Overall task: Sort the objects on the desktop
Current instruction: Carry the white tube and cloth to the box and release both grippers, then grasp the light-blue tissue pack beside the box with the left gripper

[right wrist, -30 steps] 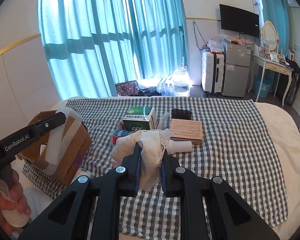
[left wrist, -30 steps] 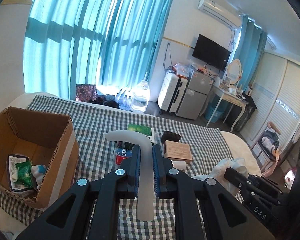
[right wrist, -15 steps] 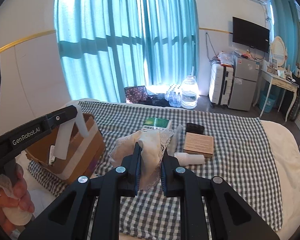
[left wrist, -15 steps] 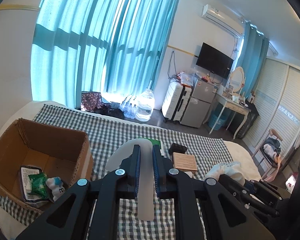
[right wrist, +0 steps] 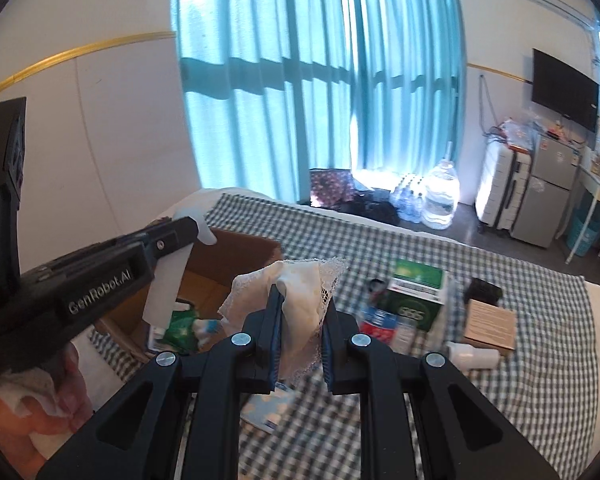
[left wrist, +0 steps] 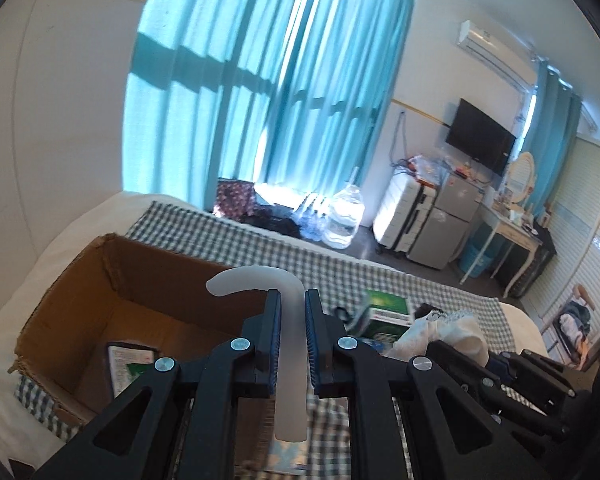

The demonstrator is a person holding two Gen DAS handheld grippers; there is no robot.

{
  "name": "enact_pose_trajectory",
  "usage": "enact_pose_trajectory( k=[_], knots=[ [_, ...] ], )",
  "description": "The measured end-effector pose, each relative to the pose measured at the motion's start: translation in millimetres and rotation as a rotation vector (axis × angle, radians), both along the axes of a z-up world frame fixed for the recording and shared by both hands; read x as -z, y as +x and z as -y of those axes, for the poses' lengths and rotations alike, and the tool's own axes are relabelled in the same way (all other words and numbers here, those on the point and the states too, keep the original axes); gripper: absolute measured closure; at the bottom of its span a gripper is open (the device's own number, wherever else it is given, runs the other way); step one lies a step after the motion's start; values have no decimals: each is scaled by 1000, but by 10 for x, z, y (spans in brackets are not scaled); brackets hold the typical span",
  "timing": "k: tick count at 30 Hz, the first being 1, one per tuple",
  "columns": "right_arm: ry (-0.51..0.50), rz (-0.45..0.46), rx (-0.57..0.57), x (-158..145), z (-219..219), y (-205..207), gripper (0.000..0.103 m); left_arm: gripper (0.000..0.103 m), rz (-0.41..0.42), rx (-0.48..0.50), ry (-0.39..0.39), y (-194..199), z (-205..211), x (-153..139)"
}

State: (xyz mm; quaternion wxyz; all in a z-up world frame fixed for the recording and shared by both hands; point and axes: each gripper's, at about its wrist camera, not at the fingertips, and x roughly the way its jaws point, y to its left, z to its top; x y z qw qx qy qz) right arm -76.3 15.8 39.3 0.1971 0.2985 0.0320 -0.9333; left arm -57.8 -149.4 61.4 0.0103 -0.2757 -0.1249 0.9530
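Left wrist view: a white curved piece (left wrist: 290, 344), perhaps a shoehorn, is clamped by the left gripper (left wrist: 290, 346) over the cardboard box (left wrist: 60, 308) for dropping; a lace cloth (right wrist: 300, 300) is pinched by the right gripper (right wrist: 300, 322).

curtains (left wrist: 268, 92) | TV (left wrist: 480, 147) | suitcase (left wrist: 400, 216) | fridge (left wrist: 446, 224) | water jug (left wrist: 346, 216)

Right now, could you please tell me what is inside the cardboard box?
The box holds a green packet and a small white item beside it. The left gripper covers the rest.

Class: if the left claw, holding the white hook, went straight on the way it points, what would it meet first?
Probably the cardboard box: the left claw with its white hook aims at the far wall or inside, though depth is unclear.
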Motion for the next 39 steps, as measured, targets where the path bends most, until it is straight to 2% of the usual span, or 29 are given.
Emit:
enact_pose_trajectory(
  k=[8,13,14,15,16,17,18,21,27,29,33,39],
  knots=[
    [36,59,-104,279,695,-410,88,91,120,-119,5,-126,623,522],
    [34,90,-139,443,951,-651,87,90,195,-133,-8,-197,773,817],
    [27,92,-145,467,976,-688,84,85,211,-144,-17,-217,784,856],
    [21,98,-155,488,984,-737,65,70,222,-157,-25,-238,785,879],
    [20,103,-161,512,988,-782,33,57,234,-174,-30,-253,796,910],
    [30,90,-147,528,980,-805,22,24,245,-204,-35,-263,815,942],
    [42,61,-125,530,964,-803,20,9,245,-237,-38,-254,824,949],
    [77,8,-70,519,845,-799,19,8,224,-276,-30,-216,820,929],
    [32,-8,60,466,179,-744,19,5,215,-238,-61,-130,516,792],
    [3,8,116,457,-189,-705,19,1,191,-207,-82,-89,302,705],
    [-21,47,228,448,-901,-556,19,0,161,-154,-104,-56,-110,582],
    [-61,91,379,508,-1850,-187,19,0,169,-23,-112,-4,-848,618]
  ],
)
